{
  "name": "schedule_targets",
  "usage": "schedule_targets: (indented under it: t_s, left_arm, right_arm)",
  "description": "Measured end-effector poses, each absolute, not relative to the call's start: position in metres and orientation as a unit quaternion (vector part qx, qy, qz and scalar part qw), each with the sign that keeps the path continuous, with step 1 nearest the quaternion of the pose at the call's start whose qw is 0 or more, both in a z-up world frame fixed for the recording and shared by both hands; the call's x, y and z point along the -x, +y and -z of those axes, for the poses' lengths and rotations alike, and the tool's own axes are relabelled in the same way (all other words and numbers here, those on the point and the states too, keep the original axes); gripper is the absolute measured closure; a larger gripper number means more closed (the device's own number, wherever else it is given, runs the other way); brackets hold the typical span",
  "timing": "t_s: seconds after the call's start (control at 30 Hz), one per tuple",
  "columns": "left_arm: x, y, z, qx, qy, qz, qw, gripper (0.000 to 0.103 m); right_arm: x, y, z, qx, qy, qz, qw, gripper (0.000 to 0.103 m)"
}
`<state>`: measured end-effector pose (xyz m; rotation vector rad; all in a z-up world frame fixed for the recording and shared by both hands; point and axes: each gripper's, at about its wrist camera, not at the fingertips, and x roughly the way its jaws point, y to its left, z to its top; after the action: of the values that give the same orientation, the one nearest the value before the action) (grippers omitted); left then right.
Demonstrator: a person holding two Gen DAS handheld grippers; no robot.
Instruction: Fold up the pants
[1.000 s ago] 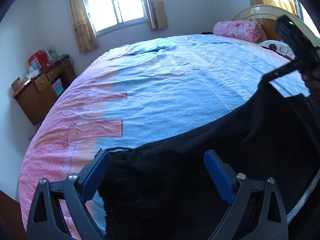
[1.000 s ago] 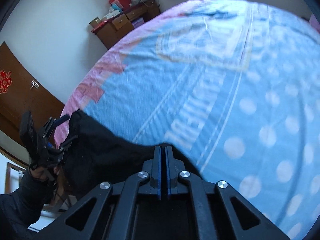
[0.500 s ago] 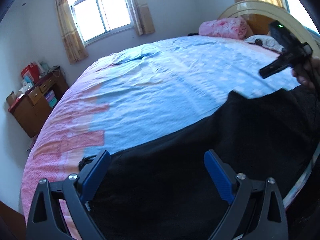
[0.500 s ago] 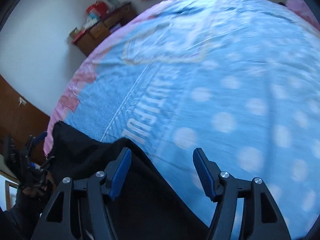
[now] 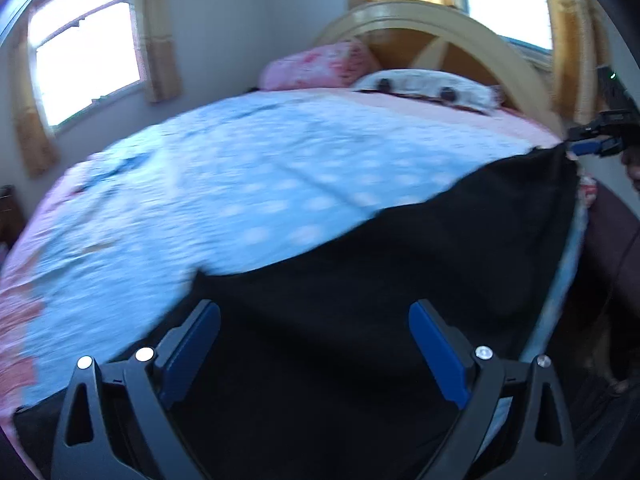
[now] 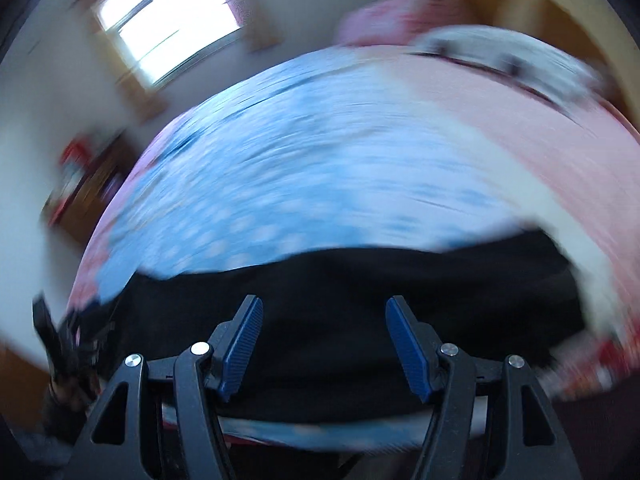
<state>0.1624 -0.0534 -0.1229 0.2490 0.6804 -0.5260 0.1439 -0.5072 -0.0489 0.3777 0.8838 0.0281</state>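
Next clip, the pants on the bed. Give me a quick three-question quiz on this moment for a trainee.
1. True or false: the right gripper is clamped on the black pants.
2. What do the pants lie on? A) a wooden floor B) the blue dotted bedspread C) a chair
3. Fill in: at the head of the bed, beside the white pillow, lies a ___ pillow.

Key: 1 false, its jaws stand apart with no cloth pinched; the left gripper is open too. 2 B. 3 pink.
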Motion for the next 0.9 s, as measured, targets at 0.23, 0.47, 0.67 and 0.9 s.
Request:
schedule_targets:
  t_s: [0.23, 0.47, 0.67, 0.9]
  left_arm:
    - [-0.139, -0.138, 0.12, -0.149, 0.308, 0.343, 0.875, 0.006]
    - [-0.127, -0.187, 0.15, -0.182, 0.329, 0.392, 0.839, 0.031]
    - [-0.129, -0.194, 0.171, -0.182, 0.375, 0.402, 0.815, 0.064]
    - [-0.138, -0.181, 0.173, -0.156, 0.403, 0.417, 0.8, 0.082]
  right_arm:
    - [-0.131, -0.586, 0.068, -0.289, 0.392, 0.052, 0.872, 0.038]
    - [-0.162, -0.601, 0.083, -0.319, 0.377, 0.036, 0.869, 0.091]
    - [-0.143, -0.584, 0.033, -0.255, 0.3, 0.006, 0.919, 0.092]
    - [-0.114, -0.612, 0.09, -0.276, 0.382, 0.048, 0.881, 0.092]
